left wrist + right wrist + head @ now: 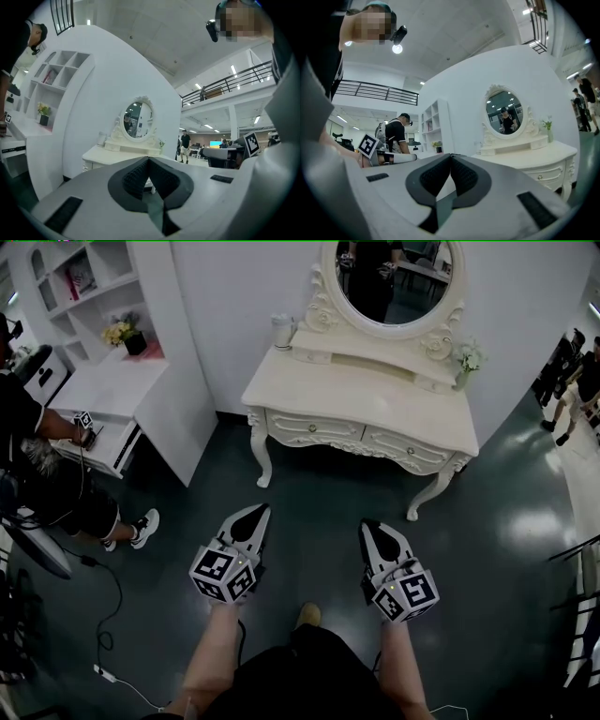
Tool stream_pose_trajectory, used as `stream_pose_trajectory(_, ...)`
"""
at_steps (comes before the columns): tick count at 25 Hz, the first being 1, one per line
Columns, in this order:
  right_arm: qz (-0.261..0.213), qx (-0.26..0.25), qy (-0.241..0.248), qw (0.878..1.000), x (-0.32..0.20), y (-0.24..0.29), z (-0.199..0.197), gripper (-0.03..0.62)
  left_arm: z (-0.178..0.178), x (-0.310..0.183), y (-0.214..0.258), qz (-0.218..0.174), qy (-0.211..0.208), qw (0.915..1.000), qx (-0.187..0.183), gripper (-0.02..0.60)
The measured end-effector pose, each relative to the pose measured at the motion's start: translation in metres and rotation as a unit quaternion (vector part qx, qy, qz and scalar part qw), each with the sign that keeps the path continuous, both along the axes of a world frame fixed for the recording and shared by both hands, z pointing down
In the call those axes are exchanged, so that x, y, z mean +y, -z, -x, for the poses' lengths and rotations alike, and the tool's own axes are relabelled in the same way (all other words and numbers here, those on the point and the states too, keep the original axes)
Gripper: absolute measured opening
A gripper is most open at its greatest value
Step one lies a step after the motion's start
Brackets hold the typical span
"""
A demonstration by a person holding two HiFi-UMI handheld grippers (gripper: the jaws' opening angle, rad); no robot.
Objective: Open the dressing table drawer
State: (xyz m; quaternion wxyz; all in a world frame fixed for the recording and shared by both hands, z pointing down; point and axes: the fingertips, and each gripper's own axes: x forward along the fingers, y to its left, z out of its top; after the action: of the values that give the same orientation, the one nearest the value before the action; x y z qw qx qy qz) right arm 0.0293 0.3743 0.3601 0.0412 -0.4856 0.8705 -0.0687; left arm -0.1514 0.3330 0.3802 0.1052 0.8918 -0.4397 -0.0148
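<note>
Pressed together tip to tip on the white two-jaw left gripper [259, 512], with nothing pinched between the black ribbed pads [133, 178]; likewise shut and empty on the matching white right gripper [371, 527], held beside it and pointing the same way. Straight ahead of both pairs of jaws, well apart from them across dark glossy floor [319, 493] — the cream carved dressing table [375, 399] with its oval mirror [394, 277]; under the tabletop, two ornate cream drawers side by side, the left drawer [314, 428] ahead of the left jaws and the right drawer [408, 449] ahead of the right jaws, both closed flush. On the tabletop beyond the jaws, a small white cup [282, 331] at the left end and a little vase of pale flowers [467, 360] at the right. Off to the left of the left jaws — a white open shelf unit [112, 287] and a person in black clothes [37, 474].
</note>
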Motion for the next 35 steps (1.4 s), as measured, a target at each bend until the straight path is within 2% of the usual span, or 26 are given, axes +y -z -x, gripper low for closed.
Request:
stream_pose_trajectory(15, -0.011, 0.0, 0.008, 1.0, -0.073, -0.003, -0.034, 0.005, -0.049, -0.079, -0.005, -0.012, -0.006, 0.9999, 0.004, 0.0)
stream_pose_trajectory(26, -0.004, -0.005, 0.022, 1.0, -0.1, -0.011, -0.033, 0.005, -0.053, -0.103, -0.016, 0.001, 0.002, 1.0, 0.002, 0.0)
stream_pose_trajectory(35, -0.001, -0.004, 0.016, 1.0, -0.137, -0.012, -0.042, 0.005, -0.063, -0.144, -0.015, -0.003, -0.004, 1.0, 0.002, 0.0)
